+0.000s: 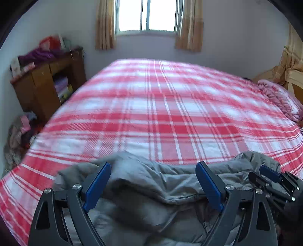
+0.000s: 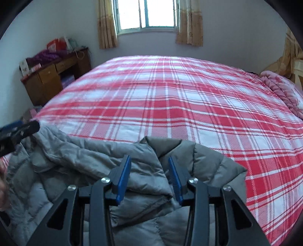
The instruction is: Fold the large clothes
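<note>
A grey padded jacket (image 1: pixel 151 179) lies crumpled at the near edge of a bed with a red and white plaid cover (image 1: pixel 161 106). My left gripper (image 1: pixel 153 166) is wide open just above the jacket, with its blue pads on either side of a raised fold. The jacket also shows in the right wrist view (image 2: pixel 90 157). My right gripper (image 2: pixel 149 160) is partly open over a bunched fold of it, and I cannot tell if the pads touch the cloth. The right gripper also shows in the left wrist view (image 1: pixel 272 177), and the left gripper shows at the left edge of the right wrist view (image 2: pixel 17 132).
A wooden desk (image 1: pixel 43 83) piled with clothes and boxes stands at the left of the bed. A pink blanket (image 1: pixel 280 96) lies bunched at the bed's right side. A window (image 1: pixel 147 15) with tan curtains is on the far wall. More clutter (image 1: pixel 19 132) lies on the floor at the left.
</note>
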A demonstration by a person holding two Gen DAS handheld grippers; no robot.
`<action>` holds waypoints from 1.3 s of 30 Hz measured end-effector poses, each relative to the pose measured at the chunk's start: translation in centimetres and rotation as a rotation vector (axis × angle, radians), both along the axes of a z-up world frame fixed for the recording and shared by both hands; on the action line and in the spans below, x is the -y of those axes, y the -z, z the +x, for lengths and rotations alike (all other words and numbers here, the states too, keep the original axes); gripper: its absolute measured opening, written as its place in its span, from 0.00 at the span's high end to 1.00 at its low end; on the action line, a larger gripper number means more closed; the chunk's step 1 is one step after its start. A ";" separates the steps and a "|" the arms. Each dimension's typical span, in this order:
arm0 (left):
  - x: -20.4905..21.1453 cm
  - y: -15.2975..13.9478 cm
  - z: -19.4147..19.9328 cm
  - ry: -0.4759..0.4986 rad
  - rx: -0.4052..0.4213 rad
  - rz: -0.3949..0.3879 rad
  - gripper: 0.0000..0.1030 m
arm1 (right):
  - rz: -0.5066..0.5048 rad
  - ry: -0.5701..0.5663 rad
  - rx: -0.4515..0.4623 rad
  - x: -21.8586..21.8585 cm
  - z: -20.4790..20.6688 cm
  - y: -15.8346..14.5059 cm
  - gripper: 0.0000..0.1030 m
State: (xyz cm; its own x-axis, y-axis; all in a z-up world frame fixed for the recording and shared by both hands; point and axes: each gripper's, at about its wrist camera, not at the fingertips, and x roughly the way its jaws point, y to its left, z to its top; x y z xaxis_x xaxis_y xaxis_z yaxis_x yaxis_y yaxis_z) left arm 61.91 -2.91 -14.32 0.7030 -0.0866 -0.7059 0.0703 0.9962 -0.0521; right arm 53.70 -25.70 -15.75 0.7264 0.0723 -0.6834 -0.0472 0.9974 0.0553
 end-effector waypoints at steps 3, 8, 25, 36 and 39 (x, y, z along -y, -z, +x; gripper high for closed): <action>0.4 3.1 0.9 -0.017 -0.058 0.061 0.11 | 0.014 -0.006 -0.024 -0.2 0.3 1.3 0.58; -1.2 5.9 0.9 -0.036 -0.098 -0.017 0.11 | 0.040 -0.019 -0.058 0.2 0.9 3.0 0.58; -0.4 6.9 1.2 -0.039 -0.095 0.029 0.09 | 0.028 -0.023 -0.085 -0.3 1.6 4.2 0.57; -0.3 7.0 1.3 -0.042 -0.095 0.038 0.08 | 0.015 -0.018 -0.092 -0.4 1.8 4.4 0.57; -0.3 7.1 1.4 -0.042 -0.095 0.038 0.08 | 0.020 -0.020 -0.092 -0.4 1.8 4.4 0.57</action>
